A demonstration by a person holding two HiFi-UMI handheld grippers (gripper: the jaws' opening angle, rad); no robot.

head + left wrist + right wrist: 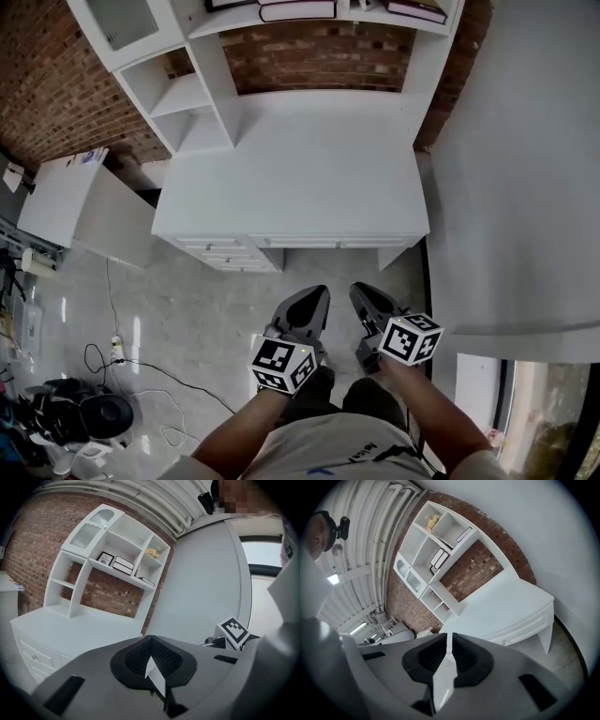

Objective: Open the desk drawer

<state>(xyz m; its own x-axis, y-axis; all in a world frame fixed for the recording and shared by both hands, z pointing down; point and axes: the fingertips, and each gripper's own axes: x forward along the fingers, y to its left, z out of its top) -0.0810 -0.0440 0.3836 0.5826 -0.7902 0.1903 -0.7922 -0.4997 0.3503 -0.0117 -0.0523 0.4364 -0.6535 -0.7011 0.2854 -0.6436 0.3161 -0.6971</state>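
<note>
A white desk (300,159) with a shelf hutch stands against the brick wall ahead. Its drawers all look shut: a stack at the front left (220,251) and a long shallow drawer (309,242) beside it. The long drawer with its small knob (520,623) shows in the right gripper view, and the stack (35,658) in the left gripper view. My left gripper (314,300) and right gripper (364,292) hang side by side over the floor, short of the desk front and pointing at it. Both are shut with nothing between the pads (151,639) (449,637).
A white wall panel (525,187) runs along the right of the desk. A low white cabinet (61,192) stands to the left. Cables and a power strip (117,352) lie on the marble floor at the left, next to a black device (103,412). Books (295,9) sit on the hutch shelf.
</note>
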